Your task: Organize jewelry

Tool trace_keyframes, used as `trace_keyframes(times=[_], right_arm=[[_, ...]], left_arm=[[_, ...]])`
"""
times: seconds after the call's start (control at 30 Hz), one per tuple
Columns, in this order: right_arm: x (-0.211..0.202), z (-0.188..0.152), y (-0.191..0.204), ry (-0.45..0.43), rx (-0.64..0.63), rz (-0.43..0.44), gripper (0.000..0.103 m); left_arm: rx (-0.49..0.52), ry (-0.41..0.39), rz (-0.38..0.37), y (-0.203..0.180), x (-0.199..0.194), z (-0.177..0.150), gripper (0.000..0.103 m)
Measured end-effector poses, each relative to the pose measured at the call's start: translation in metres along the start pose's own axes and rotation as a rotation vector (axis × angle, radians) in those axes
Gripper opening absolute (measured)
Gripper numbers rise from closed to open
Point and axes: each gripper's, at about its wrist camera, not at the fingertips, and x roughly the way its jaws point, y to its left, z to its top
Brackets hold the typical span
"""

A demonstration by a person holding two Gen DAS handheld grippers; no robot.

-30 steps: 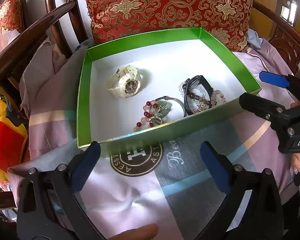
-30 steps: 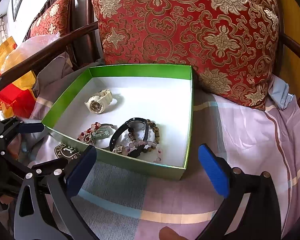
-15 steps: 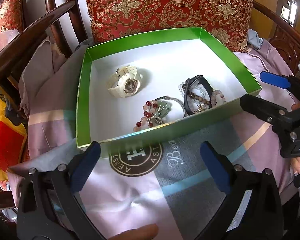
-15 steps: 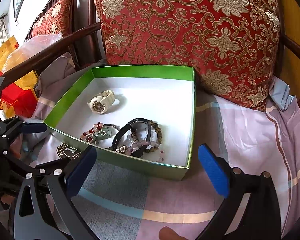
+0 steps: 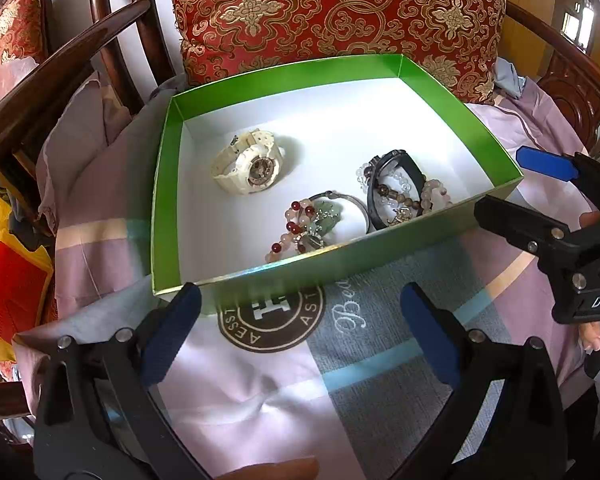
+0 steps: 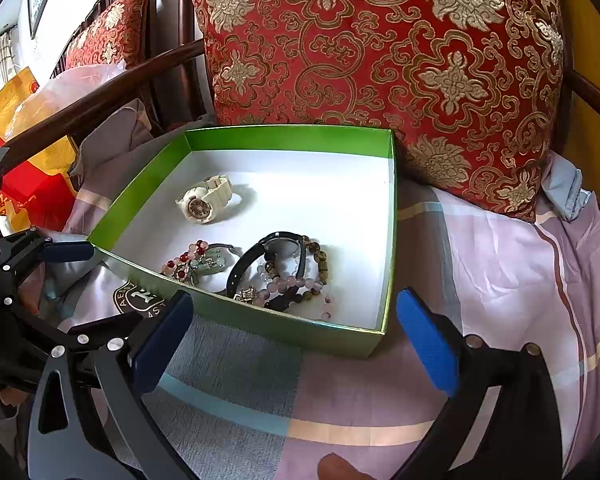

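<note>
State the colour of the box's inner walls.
Bright green, around a white floor; the box shows best in the left wrist view.

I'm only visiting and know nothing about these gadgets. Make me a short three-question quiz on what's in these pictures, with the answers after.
1. True or false: the cream watch lies apart from the other jewelry in the green box.
2. What is the black watch tangled with? A) bead bracelets B) a silk scarf C) a set of keys
3. Fill in: both the left gripper and the right gripper are ____, holding nothing.

Key:
1. True. It sits alone on the white floor of the box.
2. A. Bead bracelets loop through and around it.
3. Open. Both are short of the box's near wall, over the patterned cloth.
</note>
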Motion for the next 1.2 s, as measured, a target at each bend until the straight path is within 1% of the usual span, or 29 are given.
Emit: trace_keyframes(times=[0.93,1.2], right_arm=[[0.0028,-0.0011,0.0025,0.000,-0.008,-0.001,0.102],[0.0036,-0.0018,0.0014,0.000,-0.002,0.000,0.102]], left_arm=[[0.016,0.001,0.006,-0.0013,0.0010,0.0001,0.101],[0.015,-0.009,-0.006,-0.0005,0.0011,0.0015,0.101]])
